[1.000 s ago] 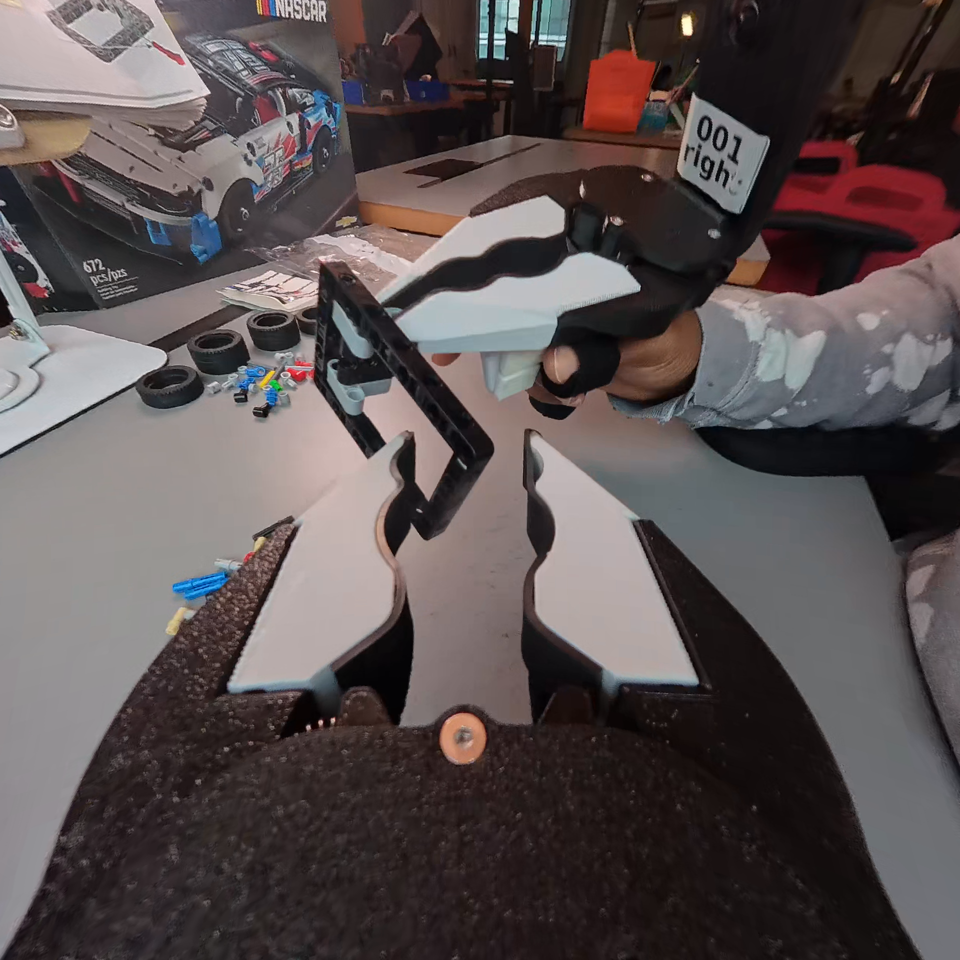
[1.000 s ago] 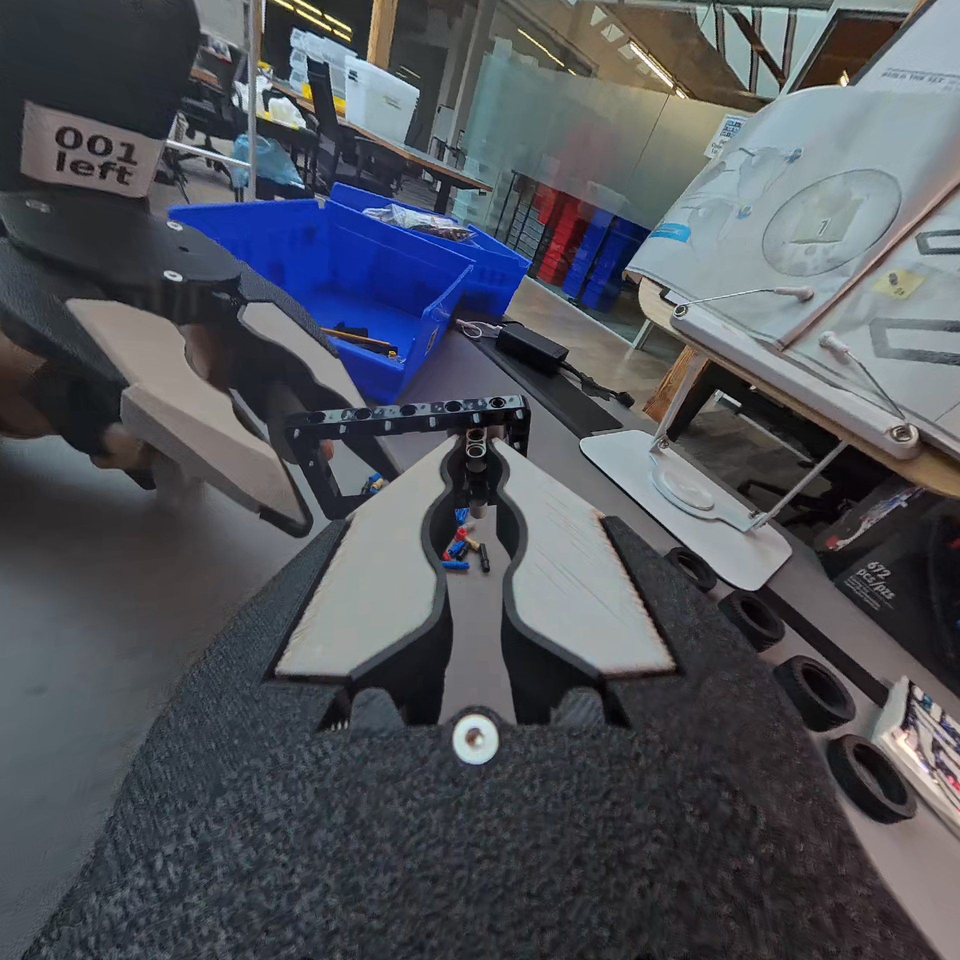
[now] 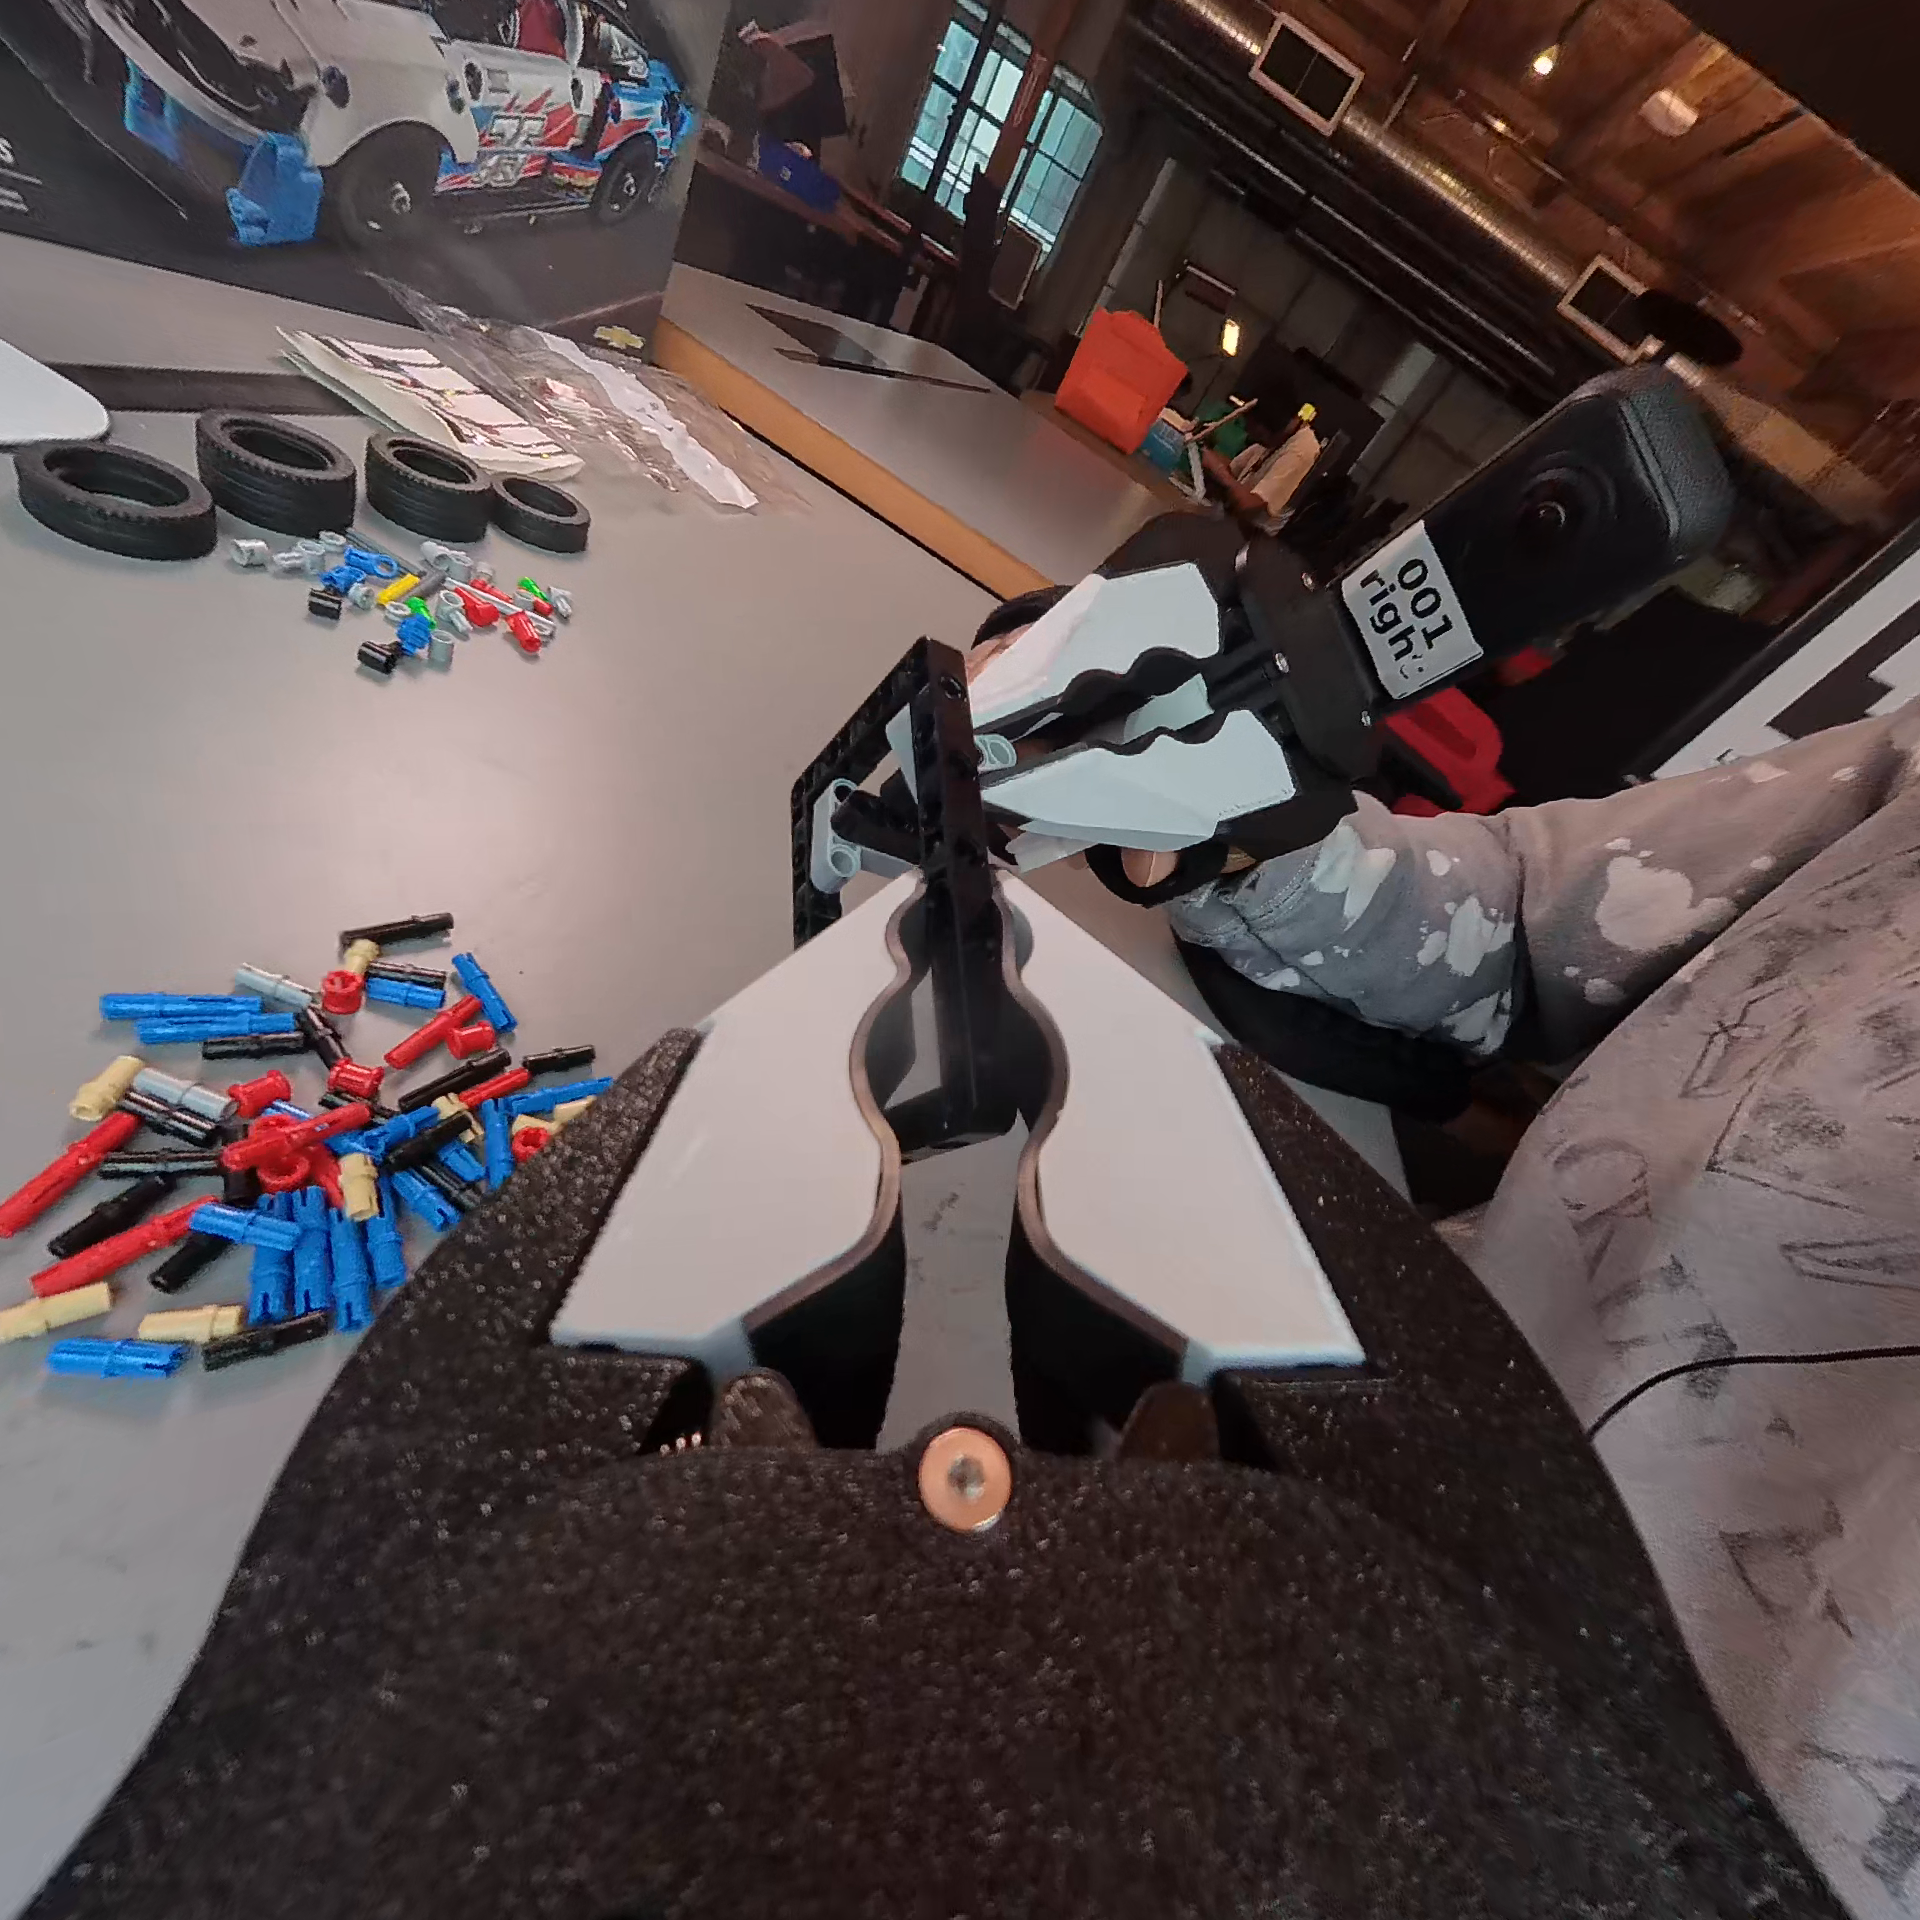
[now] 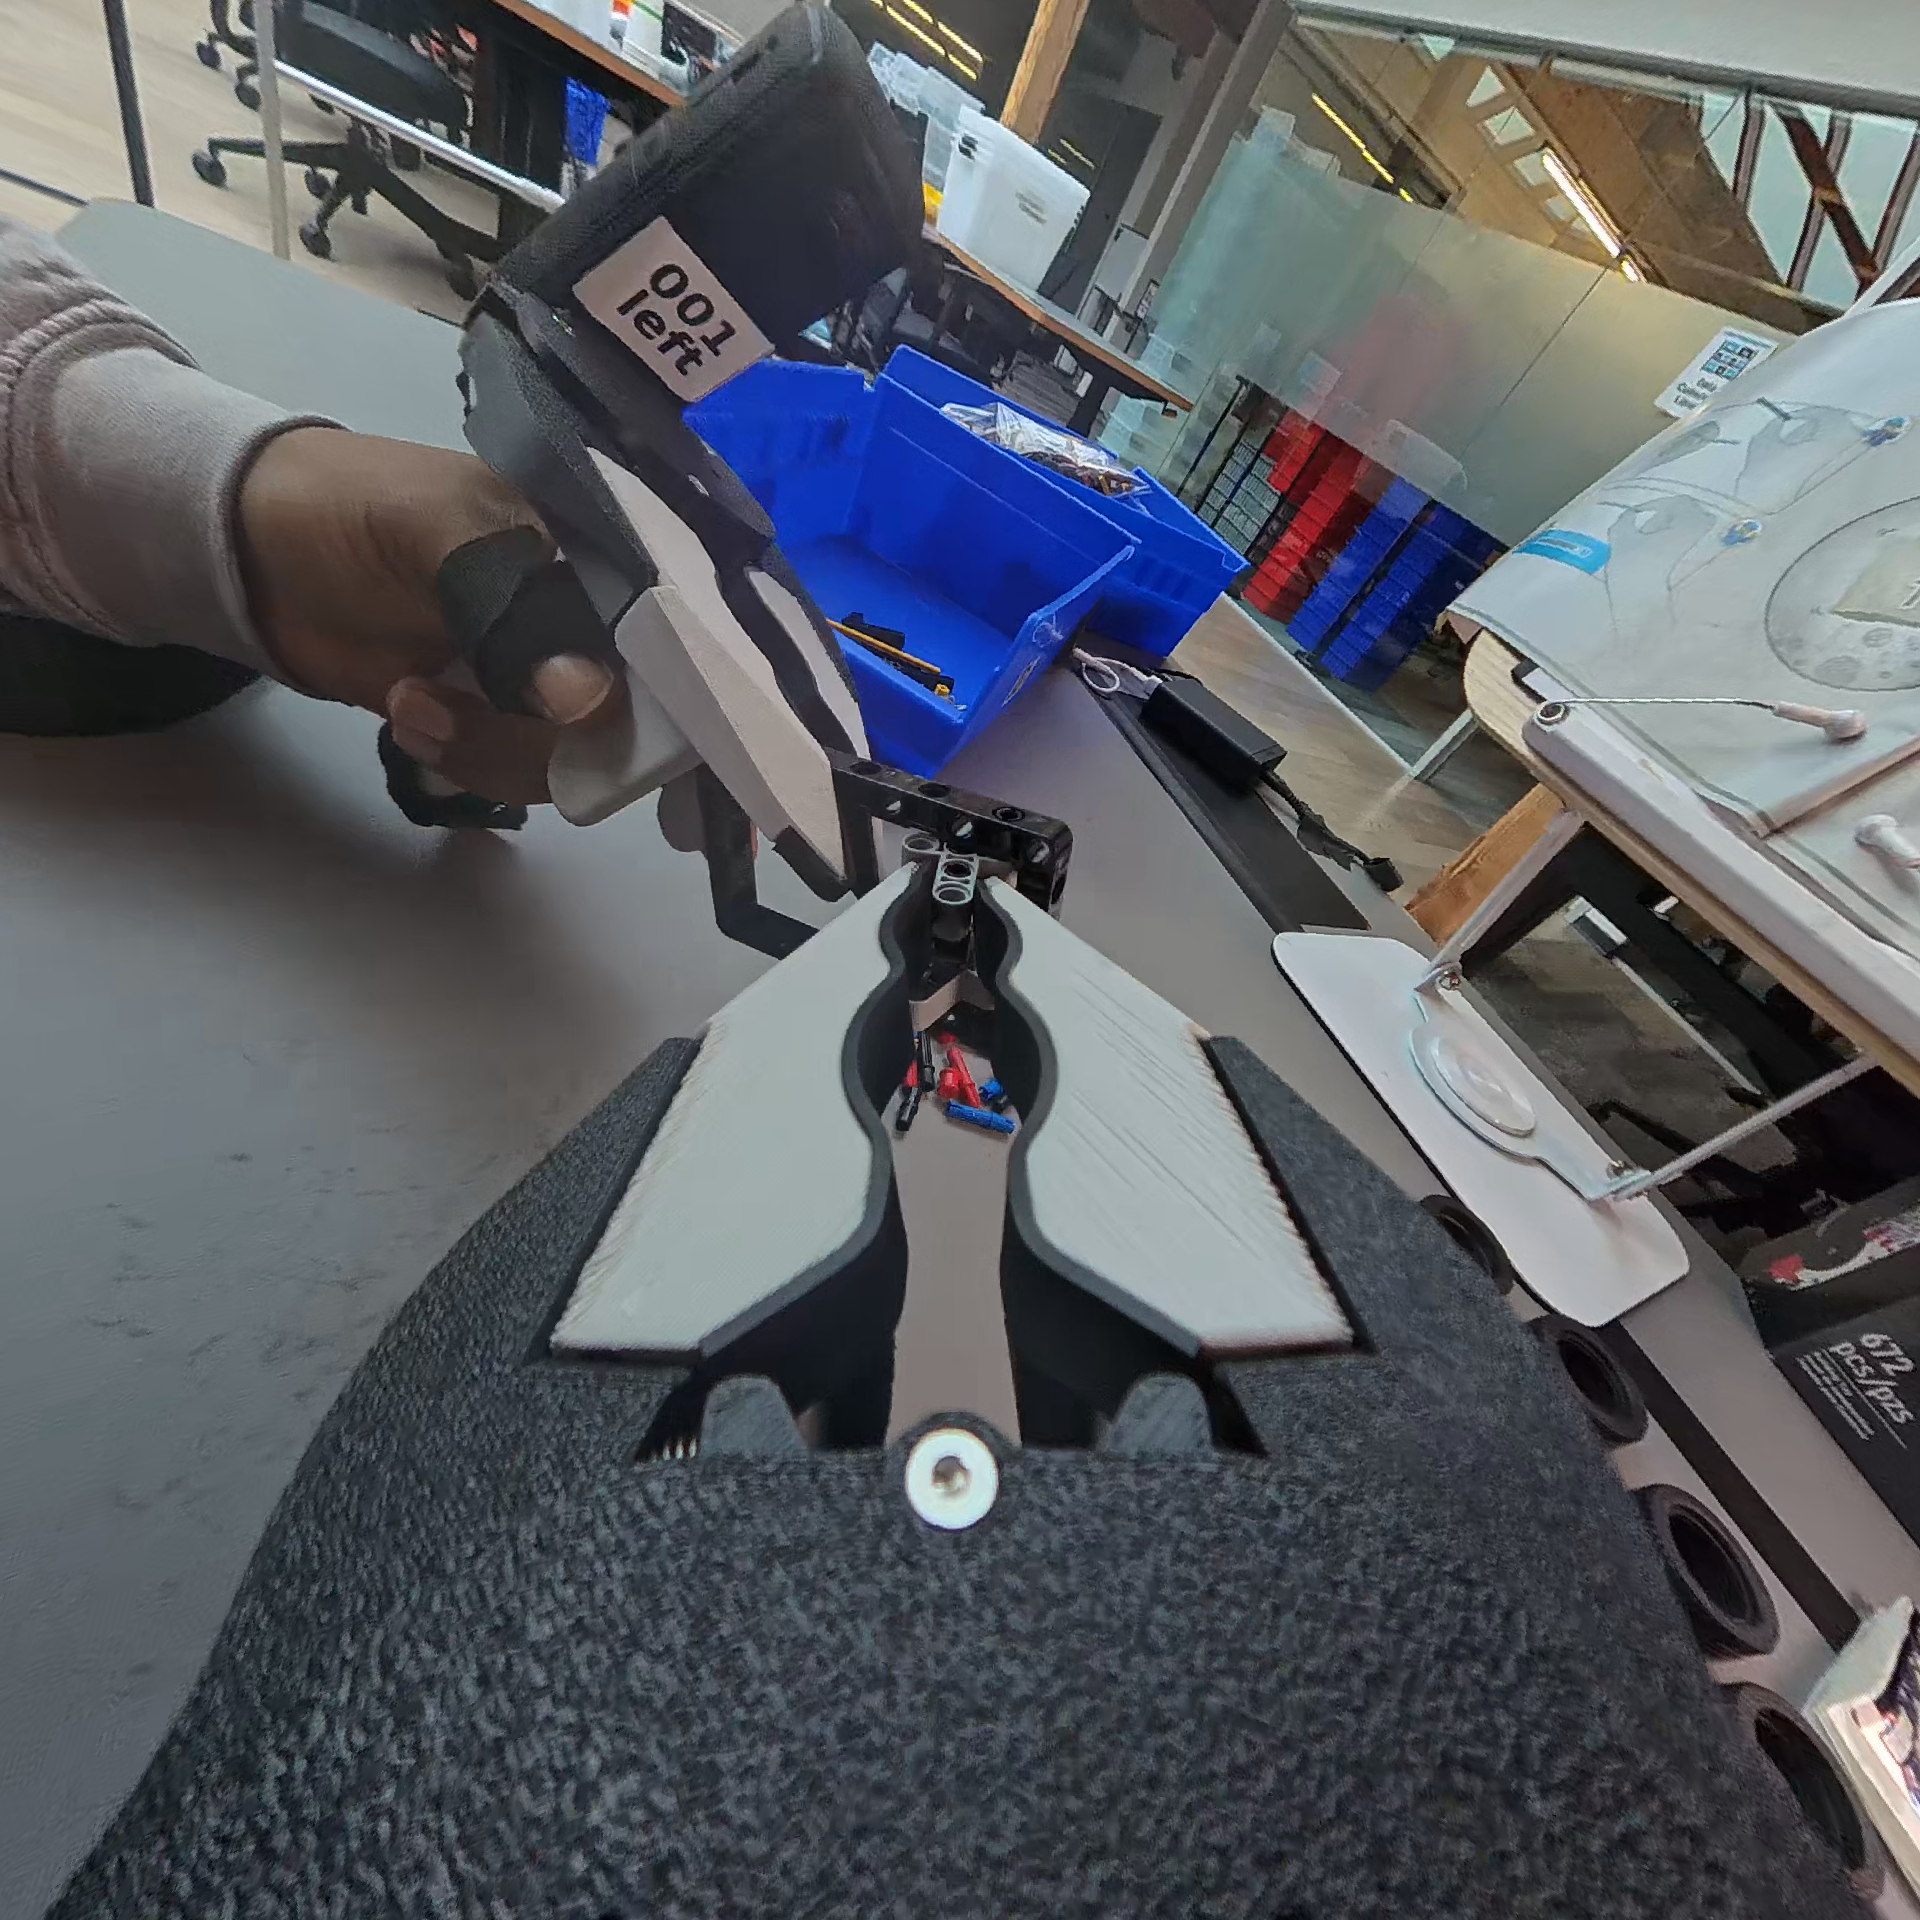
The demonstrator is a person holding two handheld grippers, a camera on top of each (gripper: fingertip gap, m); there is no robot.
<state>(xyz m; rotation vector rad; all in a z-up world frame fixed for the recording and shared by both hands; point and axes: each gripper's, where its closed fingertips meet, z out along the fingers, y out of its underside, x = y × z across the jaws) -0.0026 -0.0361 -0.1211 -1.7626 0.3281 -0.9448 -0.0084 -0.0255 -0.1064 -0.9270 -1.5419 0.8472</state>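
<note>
A: Left gripper [image 3: 961, 914] is showing what?
B: Pale grey fingers [image 3: 748, 1153] w/ black wavy inner edges, black speckled body, one copper-toned screw [image 3: 964, 1478].
A: Right gripper [image 4: 951, 883]?
B: Same build, silver screw [image 4: 950, 1472]. Each is wearing a white label on a black camera housing [image 3: 1579, 499].
A: Sleeves?
B: Right sleeve [image 3: 1455, 914] is looking grey w/ white blotches; left sleeve [image 4: 114, 457] pale, ribbed cuff. Black finger straps [image 4: 499, 603].

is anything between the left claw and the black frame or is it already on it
Nothing visible stands between them. The left claw is shut on one side of the black frame, and the right claw is shut on the small grey connector at the frame's other side.
</note>
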